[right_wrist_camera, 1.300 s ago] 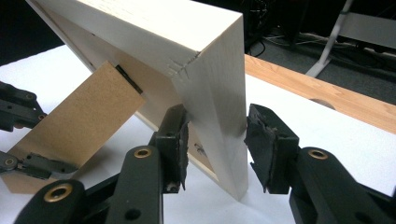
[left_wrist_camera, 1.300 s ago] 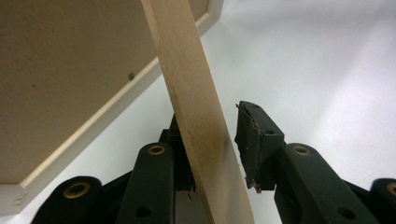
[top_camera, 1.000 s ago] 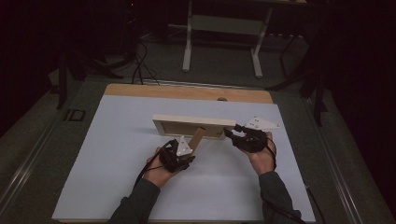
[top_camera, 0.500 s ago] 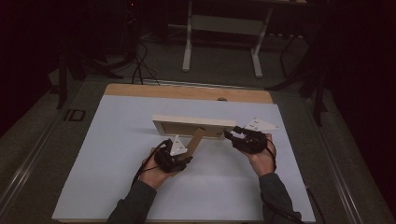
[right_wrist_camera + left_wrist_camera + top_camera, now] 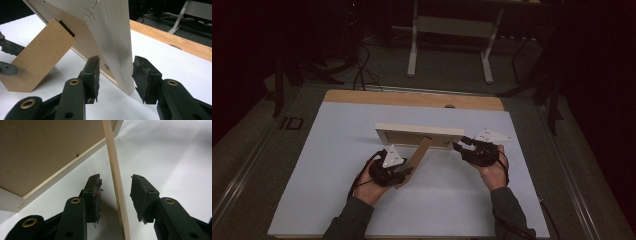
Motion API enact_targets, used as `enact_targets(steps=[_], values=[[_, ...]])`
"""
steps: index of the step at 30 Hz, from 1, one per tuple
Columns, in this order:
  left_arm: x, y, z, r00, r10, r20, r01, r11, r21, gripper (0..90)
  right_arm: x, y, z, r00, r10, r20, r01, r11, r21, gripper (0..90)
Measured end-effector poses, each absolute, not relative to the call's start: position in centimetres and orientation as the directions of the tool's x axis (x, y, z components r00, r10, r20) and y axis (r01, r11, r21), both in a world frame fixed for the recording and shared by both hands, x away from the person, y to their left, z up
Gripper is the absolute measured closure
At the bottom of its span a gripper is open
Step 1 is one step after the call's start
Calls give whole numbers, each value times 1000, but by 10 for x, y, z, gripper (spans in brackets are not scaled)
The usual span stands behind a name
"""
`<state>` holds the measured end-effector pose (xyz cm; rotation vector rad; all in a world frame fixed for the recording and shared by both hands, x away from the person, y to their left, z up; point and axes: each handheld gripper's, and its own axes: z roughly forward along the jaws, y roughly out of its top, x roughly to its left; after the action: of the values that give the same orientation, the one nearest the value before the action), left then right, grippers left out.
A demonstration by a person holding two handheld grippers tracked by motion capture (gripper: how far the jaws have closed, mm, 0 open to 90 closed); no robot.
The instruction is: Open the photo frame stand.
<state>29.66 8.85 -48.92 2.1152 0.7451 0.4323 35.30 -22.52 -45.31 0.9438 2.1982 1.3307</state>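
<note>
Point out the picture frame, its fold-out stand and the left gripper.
picture frame [image 5: 419, 129], high view, on its top edge.
fold-out stand [image 5: 37, 58], right gripper view, on its brown face.
left gripper [image 5: 115, 195], left gripper view, midway between its fingertips.

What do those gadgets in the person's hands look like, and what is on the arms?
Both the left gripper and right gripper are black, each topped by a pale grey three-cornered plate and trailing a black cable. Their jaws carry brass-coloured rivets and worn dark pads. The sleeves are dark grey.

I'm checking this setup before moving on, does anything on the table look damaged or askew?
The black pads of the left hand-held gripper are torn and ragged at their edges. The pale wooden picture frame leans back on its brown fibreboard easel leg, as meant.
</note>
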Motion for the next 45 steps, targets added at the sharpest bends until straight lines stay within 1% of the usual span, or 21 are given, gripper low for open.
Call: enact_targets(steps=[3, 11, 16, 20, 24, 41, 43, 44, 45], values=[[295, 91, -488, 763, 645, 37, 357, -469, 808, 613, 353, -226, -454, -691, 723, 9, 345, 319, 883, 562], [297, 102, -483, 753, 657, -45, 391, -391, 833, 622, 354, -228, -458, -690, 724, 15, 353, 318, 880, 565], [298, 108, -480, 735, 674, -71, 408, -356, 841, 643, 354, -230, -458, -687, 726, 17, 356, 316, 880, 565], [298, 112, -478, 729, 681, -70, 405, -347, 846, 655, 354, -231, -459, -686, 727, 17, 360, 319, 877, 575], [301, 117, -477, 708, 701, -88, 423, -320, 848, 666, 354, -232, -460, -679, 734, 18, 368, 318, 874, 579], [308, 134, -469, 655, 746, -121, 442, -249, 861, 659, 358, -242, -462, -658, 753, 24, 391, 314, 866, 593], [310, 136, -469, 654, 745, -127, 444, -243, 862, 665, 358, -243, -463, -652, 758, 18, 394, 319, 862, 593], [311, 137, -469, 656, 743, -136, 448, -238, 862, 688, 358, -244, -463, -651, 759, 15, 394, 321, 861, 593], [312, 138, -469, 653, 745, -136, 452, -238, 860, 691, 358, -245, -463, -649, 761, 16, 399, 321, 859, 596]])
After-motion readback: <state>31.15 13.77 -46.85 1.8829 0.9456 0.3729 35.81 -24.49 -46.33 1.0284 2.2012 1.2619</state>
